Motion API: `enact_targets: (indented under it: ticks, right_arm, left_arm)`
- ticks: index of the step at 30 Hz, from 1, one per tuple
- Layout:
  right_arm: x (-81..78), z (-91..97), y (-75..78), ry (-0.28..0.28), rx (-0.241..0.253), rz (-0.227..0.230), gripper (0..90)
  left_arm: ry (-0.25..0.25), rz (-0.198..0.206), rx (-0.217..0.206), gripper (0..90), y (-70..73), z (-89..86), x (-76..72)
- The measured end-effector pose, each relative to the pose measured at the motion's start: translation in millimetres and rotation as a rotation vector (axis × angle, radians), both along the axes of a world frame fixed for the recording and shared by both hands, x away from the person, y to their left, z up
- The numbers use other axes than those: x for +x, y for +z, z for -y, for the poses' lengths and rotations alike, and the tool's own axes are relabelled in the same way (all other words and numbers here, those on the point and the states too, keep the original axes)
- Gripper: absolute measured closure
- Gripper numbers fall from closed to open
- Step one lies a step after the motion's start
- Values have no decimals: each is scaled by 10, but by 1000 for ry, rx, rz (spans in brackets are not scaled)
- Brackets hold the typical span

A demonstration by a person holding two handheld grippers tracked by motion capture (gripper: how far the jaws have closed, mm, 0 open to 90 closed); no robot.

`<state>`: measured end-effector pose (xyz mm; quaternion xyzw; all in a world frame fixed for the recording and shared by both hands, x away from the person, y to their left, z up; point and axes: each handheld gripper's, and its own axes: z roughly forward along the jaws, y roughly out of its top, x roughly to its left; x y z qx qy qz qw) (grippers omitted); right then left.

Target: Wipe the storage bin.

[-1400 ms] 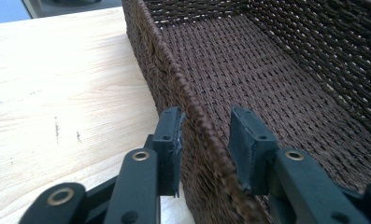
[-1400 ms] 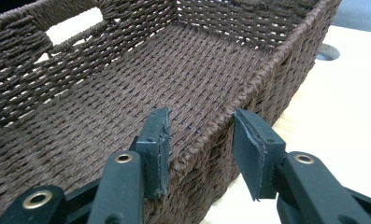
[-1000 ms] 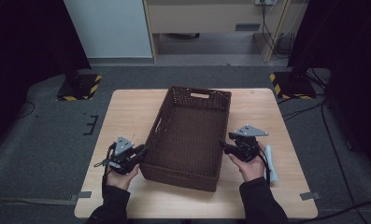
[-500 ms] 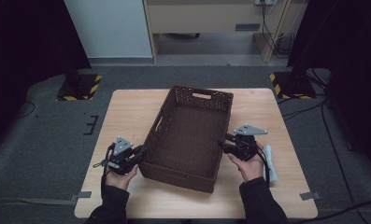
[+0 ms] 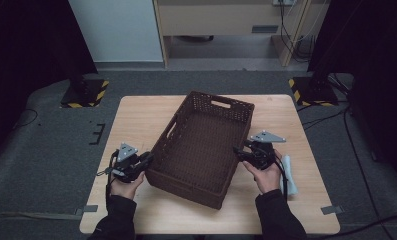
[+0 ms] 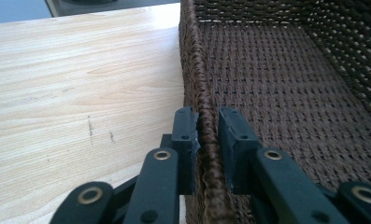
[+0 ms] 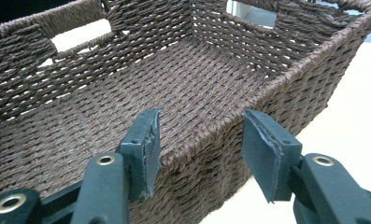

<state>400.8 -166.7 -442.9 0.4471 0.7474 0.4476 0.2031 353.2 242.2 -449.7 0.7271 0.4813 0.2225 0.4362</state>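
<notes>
Resting empty at the middle of the table [image 5: 136, 115], brown wicker basket [image 5: 201, 145], left gripper [image 6: 206, 135] pinching its rim, right gripper [image 7: 199, 140] astride the opposite rim, jaws spread and just opening, pads not pressing, white object [image 5: 290, 175] beside the right hand [image 5: 266, 175]

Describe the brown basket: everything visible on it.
The basket is dark brown woven fibre, rectangular, open-topped and empty, with handle cutouts in its walls. It stands upright on the table, skewed to its edges. The left tool is clamped on the rim of one long wall. The right tool straddles the opposite rim, jaws just reopened, one pad at the weave, the other apart.
</notes>
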Motion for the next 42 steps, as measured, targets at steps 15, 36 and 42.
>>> enact_targets:
  ticks: [15, 36, 42]
  right_arm:
    - [-103, -16, 110, 25, -28, -39, 506]
    - [-89, 12, 44, 5, -6, -14, 534]
    - [-58, 5, 34, -36, -18, 19, 482]
  left_arm:
    - [22, -9, 5, 749, -31, -85, 52]
    - [56, 6, -2, 728, 5, -143, 34]
    - [76, 16, 18, 749, 5, -136, 108]
